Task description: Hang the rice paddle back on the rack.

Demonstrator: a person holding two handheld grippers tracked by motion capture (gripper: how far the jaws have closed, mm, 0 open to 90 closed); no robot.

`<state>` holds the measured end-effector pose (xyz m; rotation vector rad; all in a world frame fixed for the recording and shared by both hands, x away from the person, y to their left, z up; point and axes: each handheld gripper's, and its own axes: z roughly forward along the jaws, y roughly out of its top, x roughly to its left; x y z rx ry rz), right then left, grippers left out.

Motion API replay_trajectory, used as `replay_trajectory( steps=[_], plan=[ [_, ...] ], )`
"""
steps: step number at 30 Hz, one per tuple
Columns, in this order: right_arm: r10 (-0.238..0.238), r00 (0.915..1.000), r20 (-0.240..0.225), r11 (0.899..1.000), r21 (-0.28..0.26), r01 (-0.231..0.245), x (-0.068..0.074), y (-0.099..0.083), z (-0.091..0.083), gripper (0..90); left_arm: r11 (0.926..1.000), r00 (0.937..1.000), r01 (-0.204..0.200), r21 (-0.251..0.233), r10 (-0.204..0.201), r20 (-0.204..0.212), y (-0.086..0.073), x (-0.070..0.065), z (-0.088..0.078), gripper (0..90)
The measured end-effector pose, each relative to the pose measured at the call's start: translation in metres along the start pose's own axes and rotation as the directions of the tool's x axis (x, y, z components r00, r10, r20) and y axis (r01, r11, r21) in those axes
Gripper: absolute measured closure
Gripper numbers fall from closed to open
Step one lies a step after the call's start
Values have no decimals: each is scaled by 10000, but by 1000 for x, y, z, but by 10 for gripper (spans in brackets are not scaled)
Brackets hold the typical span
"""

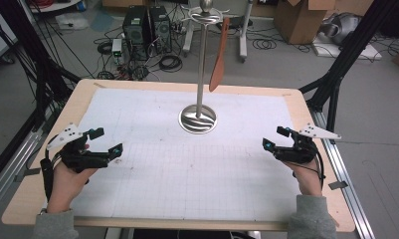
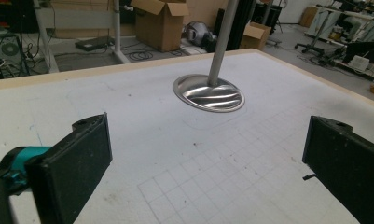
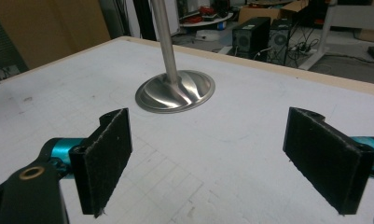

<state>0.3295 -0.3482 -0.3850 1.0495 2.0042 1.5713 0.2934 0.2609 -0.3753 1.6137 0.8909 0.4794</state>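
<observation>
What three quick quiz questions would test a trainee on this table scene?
1. True or false: the spatula lies flat on the mat.
2. What does the spatula hang from?
3. Are the left tongs and right tongs: A) both open, B) both shut, C) one holding the spatula?

Key:
1. False; it hangs above the table.
2. The top of the metal stand, whose round base sits on the mat.
3. A; both are open and empty, one at each side of the mat.
</observation>
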Motion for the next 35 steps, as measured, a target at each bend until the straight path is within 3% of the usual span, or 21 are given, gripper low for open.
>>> replay_trajectory(
  steps=[22,35],
  plan=[
    [457,9957,810,9976,-557,-412,-23,-10,-38,143,9999,9994,124,50,-123,-330,-8,14,-5,17],
    [395,9958,825,9980,-519,-353,-22,-9,-38,143,9992,9971,393,9,-391,-648,-13,23,-10,17]
  ],
)
